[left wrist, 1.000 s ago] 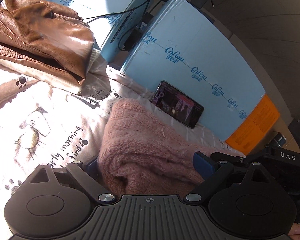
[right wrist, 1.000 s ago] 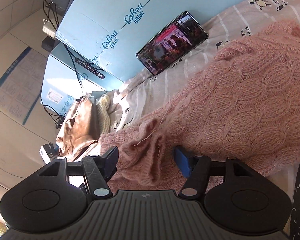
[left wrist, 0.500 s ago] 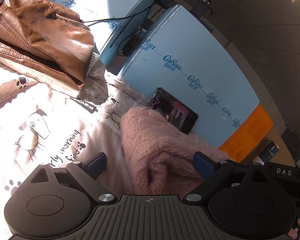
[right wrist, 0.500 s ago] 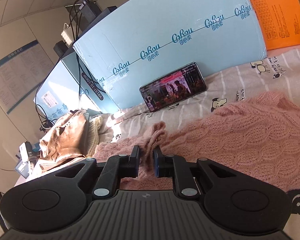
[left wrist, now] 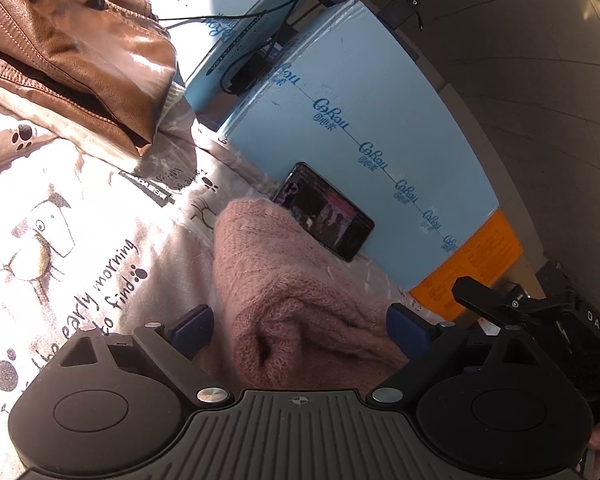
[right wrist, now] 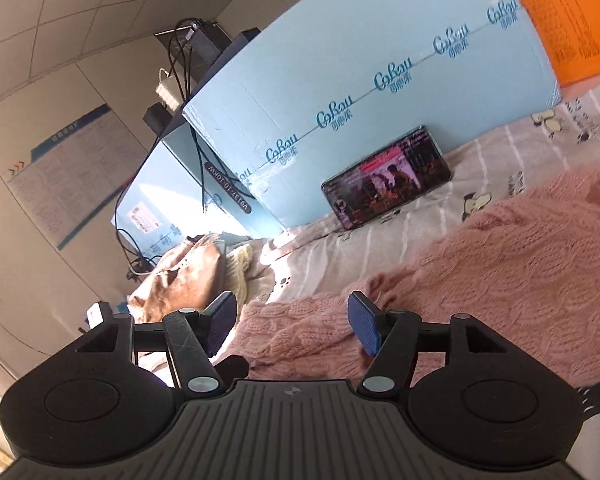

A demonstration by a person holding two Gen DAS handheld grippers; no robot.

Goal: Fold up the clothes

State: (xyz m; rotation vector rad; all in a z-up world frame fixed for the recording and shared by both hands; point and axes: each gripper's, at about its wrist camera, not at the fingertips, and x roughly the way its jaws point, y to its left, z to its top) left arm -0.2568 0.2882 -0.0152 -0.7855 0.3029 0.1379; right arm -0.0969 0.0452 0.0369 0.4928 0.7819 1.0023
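A pink knitted sweater (left wrist: 284,280) lies on the printed bed sheet (left wrist: 60,216). In the left wrist view a bunched fold of it sits between the wide-open blue pads (left wrist: 192,326) of my left gripper (left wrist: 300,330), which does not clamp it. In the right wrist view the sweater (right wrist: 500,264) spreads flat to the right. My right gripper (right wrist: 294,322) is open just above the sweater's near edge and holds nothing.
A brown leather jacket (left wrist: 72,48) lies at the far left on the bed, also in the right wrist view (right wrist: 180,280). A phone (right wrist: 386,176) with a lit screen leans against light blue boxes (right wrist: 360,92). An orange board (right wrist: 572,20) stands at the right. Cables hang over the boxes.
My right gripper shut on the sweater's edge half a second ago and has now opened and let it go. My left gripper stayed open around the bunched fold.
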